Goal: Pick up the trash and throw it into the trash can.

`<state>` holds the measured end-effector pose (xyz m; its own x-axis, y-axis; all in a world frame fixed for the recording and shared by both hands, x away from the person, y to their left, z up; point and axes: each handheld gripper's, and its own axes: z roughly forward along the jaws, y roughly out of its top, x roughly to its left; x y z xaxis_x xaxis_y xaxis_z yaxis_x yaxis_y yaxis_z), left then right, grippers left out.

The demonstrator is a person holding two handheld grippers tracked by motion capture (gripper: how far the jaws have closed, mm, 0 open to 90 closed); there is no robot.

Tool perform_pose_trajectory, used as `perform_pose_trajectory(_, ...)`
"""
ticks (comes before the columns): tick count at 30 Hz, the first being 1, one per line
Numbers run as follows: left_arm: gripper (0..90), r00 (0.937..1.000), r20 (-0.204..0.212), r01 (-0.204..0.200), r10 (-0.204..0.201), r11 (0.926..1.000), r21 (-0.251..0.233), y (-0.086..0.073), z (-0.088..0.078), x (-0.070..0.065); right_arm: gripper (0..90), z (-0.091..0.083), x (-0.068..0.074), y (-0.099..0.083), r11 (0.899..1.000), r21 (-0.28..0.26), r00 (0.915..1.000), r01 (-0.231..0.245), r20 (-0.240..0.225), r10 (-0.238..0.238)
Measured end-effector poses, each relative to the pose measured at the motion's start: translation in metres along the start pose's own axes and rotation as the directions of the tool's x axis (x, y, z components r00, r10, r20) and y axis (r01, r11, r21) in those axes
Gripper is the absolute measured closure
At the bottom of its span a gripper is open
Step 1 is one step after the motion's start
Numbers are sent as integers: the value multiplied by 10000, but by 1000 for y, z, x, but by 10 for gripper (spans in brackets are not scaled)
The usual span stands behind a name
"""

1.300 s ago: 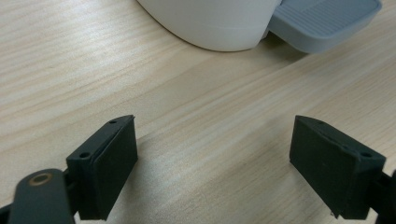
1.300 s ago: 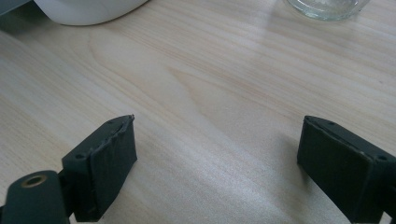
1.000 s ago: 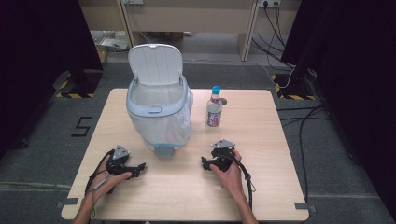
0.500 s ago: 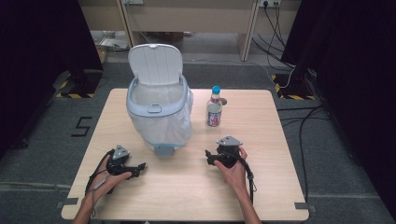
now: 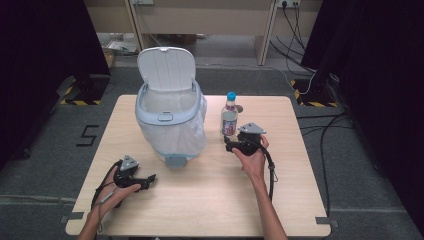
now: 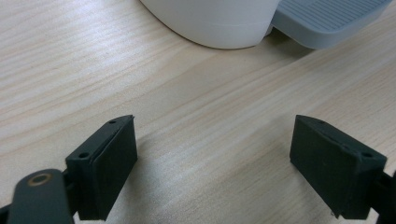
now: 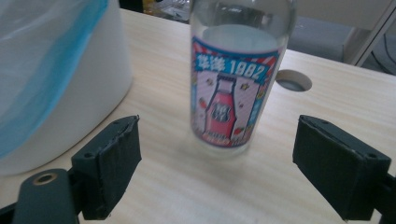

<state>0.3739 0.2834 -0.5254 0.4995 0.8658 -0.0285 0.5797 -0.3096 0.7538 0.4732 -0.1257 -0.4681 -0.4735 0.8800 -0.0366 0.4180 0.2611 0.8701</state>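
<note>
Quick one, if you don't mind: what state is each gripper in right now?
Left gripper: open, empty, low over the table.
Right gripper: open, holding nothing, jaws facing the bottle, not yet around it.

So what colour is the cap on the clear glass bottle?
Blue cap on the clear glass bottle, seen best in the high view.

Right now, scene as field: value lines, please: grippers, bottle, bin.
right gripper: open, jaws either side of the bottle, not touching it
left gripper: open, low over bare wood, near the bin's grey pedal
clear glass bottle with blue cap and red-blue label: upright, right of the bin
white lidded bin with clear liner: lid up
light wooden table: bears all
</note>
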Motion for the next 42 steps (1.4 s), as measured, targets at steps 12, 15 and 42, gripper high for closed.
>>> perform_pose_trajectory(12,141,10000,32,57,-57,10000,0,0,0,1,157,44,-13,19,9990,-286,9992,-332,215,338)
perform_pose_trajectory(15,141,9997,130,209,-208,9998,-63,0,-1,3,157,53,-15,19,9986,-278,9990,-439,118,442)
perform_pose_trajectory(42,141,9999,-95,67,-66,10000,15,1,1,1,280,22,-9,48,9920,-1252,9999,-142,-71,135)
